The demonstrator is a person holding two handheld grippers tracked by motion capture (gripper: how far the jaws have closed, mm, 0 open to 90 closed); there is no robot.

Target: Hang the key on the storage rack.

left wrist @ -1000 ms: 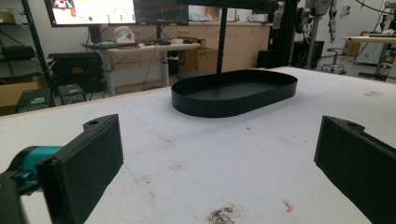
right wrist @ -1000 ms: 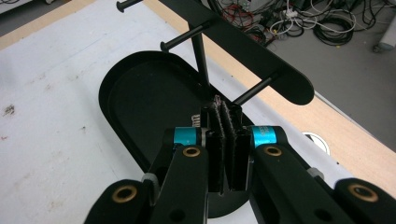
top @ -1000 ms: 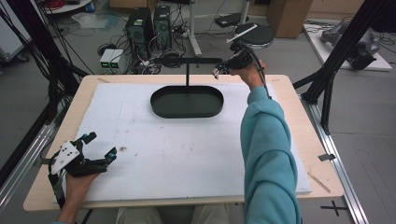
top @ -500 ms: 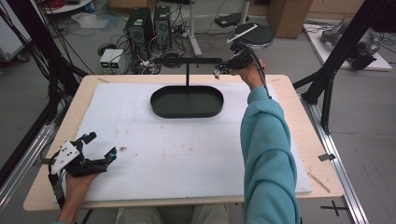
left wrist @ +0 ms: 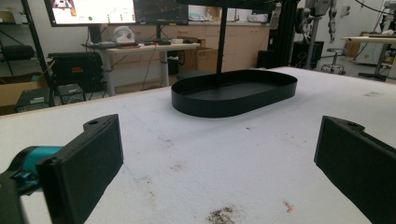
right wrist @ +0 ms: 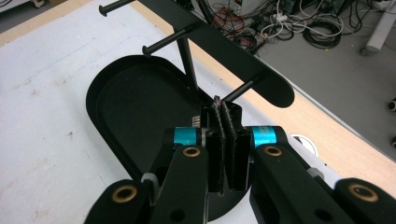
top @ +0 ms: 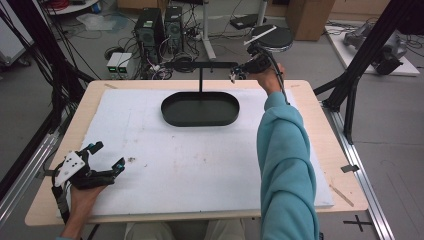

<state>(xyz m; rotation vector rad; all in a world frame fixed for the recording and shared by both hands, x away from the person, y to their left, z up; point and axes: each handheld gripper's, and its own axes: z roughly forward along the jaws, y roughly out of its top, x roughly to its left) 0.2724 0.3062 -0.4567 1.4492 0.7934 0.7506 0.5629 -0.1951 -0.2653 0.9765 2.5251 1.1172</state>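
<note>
High view: your right gripper (top: 239, 74), jaws pressed together on something thin and dark, sits at one o'clock beside the stand's crossbar (top: 202, 64), above the black tray (top: 200, 108). Your left gripper (top: 106, 158), jaws wide apart, rests at seven o'clock.

No legible text, label, brand or number on any surface in view.
</note>
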